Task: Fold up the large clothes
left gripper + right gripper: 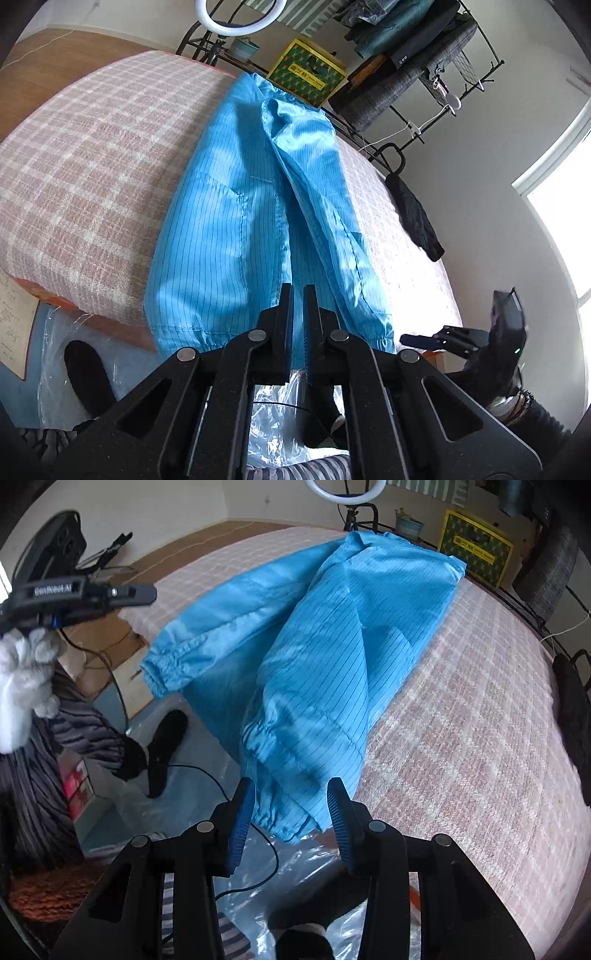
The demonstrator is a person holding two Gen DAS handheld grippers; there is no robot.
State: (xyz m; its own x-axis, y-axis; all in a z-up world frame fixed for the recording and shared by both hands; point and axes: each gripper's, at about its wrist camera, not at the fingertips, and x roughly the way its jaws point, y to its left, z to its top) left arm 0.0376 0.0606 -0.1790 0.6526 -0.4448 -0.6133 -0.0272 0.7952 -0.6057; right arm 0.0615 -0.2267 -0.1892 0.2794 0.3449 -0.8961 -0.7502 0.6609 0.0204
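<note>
Right gripper (291, 823), jaws apart, hovers just above blue garment's (314, 664) cuffed hem; left gripper (298, 321) shut.

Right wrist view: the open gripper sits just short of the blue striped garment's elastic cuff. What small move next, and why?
Probably ease the right gripper forward and down so its open jaws straddle the near elastic cuff of the blue striped garment, then close. The cuff hangs over the edge of the pink checked bed cover, ungripped; the left gripper is shut and holds nothing.
</note>
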